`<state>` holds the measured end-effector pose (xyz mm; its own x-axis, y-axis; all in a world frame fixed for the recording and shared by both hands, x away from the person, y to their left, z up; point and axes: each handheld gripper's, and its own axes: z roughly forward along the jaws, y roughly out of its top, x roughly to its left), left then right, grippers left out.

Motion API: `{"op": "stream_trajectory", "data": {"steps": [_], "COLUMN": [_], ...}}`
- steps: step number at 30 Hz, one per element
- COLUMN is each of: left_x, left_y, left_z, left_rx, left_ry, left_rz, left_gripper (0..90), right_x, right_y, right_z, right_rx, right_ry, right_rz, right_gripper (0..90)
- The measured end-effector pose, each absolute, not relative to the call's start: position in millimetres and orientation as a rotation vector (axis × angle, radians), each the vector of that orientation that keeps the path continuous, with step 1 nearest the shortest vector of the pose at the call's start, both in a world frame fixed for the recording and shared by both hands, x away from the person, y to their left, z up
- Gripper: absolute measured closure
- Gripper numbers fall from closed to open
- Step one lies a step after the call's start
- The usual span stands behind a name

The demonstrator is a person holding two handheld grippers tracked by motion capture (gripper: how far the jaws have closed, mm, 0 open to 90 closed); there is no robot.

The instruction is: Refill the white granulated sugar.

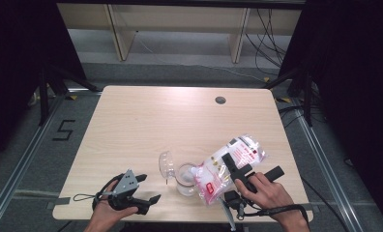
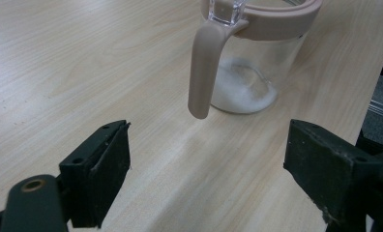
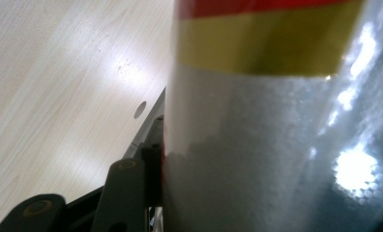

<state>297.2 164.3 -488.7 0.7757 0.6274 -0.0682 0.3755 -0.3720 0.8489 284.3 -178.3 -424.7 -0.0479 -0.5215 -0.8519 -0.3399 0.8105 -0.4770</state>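
One clear bag [image 1: 228,166], red print unreadable, red-yellow band

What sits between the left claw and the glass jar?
Nothing: bare tabletop between the open left claw and the jar, seen in the left gripper view.

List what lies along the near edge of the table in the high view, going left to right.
Left hand-held gripper with open jaws → clear lid → glass jar → bag of white grains, tipped toward the jar → right hand-held gripper clamped on the bag.
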Motion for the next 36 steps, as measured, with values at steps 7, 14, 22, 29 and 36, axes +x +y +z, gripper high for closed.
{"op": "stream_trajectory", "data": {"steps": [7, 14, 22, 29, 36], "left_x": [298.6, 298.8, 298.3, 298.1, 299.7], "left_y": [166.7, 166.1, 166.4, 166.1, 167.2], "left_z": [-487.9, -489.0, -488.2, -488.2, -487.6], "left_rx": [2.022, 2.016, 2.024, 2.020, 2.034], "left_ry": [0.736, 0.745, 0.750, 0.748, 0.717], "left_rz": [0.341, 0.345, 0.345, 0.337, 0.352], "left_gripper": [16.0, 16.0, 16.1, 16.0, 16.1], "right_x": [283.8, 283.6, 283.5, 284.2, 284.1], "right_y": [-178.1, -179.3, -179.8, -179.3, -179.2], "right_z": [-425.0, -425.6, -426.1, -422.7, -422.2], "right_rx": [-0.687, -0.676, -0.673, -0.711, -0.713], "right_ry": [1.655, 1.660, 1.664, 1.649, 1.646], "right_rz": [-0.159, -0.154, -0.152, -0.170, -0.172], "right_gripper": [56.5, 57.1, 57.8, 58.3, 58.7]}}
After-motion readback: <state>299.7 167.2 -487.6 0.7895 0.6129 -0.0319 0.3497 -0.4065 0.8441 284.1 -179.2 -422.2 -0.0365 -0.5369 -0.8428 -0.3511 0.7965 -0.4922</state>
